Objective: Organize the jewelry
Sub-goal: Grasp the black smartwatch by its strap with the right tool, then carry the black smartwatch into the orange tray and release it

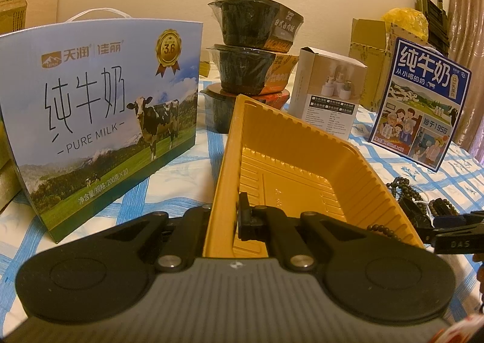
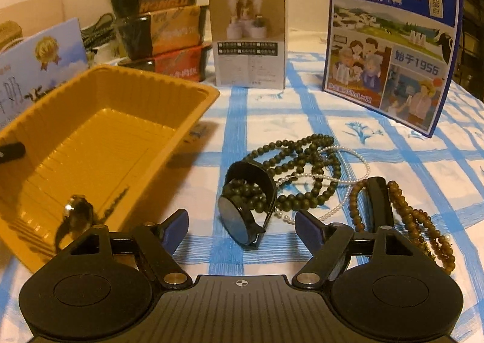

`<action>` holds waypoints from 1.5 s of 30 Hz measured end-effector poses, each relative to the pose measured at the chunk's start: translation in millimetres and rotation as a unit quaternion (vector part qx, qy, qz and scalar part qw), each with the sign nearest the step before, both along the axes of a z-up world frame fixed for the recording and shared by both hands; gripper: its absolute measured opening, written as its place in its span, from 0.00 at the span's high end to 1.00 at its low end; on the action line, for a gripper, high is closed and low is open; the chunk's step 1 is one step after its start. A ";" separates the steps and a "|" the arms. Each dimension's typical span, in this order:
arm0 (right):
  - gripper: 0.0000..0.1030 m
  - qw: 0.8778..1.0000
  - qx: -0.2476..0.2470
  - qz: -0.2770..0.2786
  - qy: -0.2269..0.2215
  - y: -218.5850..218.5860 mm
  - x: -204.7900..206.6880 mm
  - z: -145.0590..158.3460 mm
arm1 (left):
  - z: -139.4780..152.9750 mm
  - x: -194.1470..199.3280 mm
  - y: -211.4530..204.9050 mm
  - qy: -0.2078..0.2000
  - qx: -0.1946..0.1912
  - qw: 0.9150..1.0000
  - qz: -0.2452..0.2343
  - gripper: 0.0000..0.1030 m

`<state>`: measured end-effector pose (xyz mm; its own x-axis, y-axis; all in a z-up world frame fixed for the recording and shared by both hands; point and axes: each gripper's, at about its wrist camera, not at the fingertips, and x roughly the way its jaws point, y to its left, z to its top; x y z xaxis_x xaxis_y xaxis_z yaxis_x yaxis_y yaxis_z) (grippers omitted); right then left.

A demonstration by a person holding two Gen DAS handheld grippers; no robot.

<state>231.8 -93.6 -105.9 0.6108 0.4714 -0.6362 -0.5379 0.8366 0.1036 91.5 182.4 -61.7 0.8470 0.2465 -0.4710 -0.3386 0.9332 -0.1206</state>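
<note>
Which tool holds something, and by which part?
The left tool is shut on the yellow tray, pinching its near rim. The right tool is open, holding nothing.

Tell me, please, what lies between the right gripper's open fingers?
A black watch, looped around dark beads, in the right wrist view; the pads don't touch it.

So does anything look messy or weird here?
Yes. The yellow tray sits tipped, its rim pinched by the left gripper. The bead strands, pearl string and black watch lie tangled on the cloth.
</note>
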 end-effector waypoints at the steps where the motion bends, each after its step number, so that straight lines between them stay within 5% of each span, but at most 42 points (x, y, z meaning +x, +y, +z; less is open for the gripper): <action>1: 0.25 1.000 -0.001 0.001 -0.002 1.2 0.8 -1.4 | 0.0 -0.1 -0.2 0.000 0.001 1.000 0.000 0.97; 5: 0.42 1.000 -0.013 0.005 -0.005 6.4 5.7 -5.3 | -0.7 0.5 0.3 0.000 -0.001 1.000 0.000 0.97; 9: 0.48 1.000 -0.023 0.005 -0.007 7.7 8.6 -9.7 | -0.5 0.8 0.6 0.000 0.000 1.000 0.000 0.97; 11: 0.66 1.000 -0.025 0.008 -0.009 7.6 8.3 -10.8 | -0.6 0.8 0.4 0.000 0.000 1.000 0.000 0.97; 17: 0.85 0.999 -0.028 0.018 -0.031 8.2 0.7 -10.4 | -0.7 0.9 0.4 0.000 0.000 1.000 0.000 0.97; 35: 0.88 0.997 0.047 0.010 -0.064 -2.7 -19.3 38.6 | -0.5 0.8 0.4 0.000 0.000 1.000 0.000 0.97; 45: 0.88 0.985 0.127 0.118 -0.001 41.2 -38.4 60.5 | -0.5 0.6 0.4 0.000 -0.001 1.000 0.000 0.97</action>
<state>193.5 -52.4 -45.4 0.4661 0.7439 -0.4789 -0.7143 0.6358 0.2925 92.1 182.9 -62.2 0.8474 0.2452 -0.4708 -0.3383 0.9330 -0.1229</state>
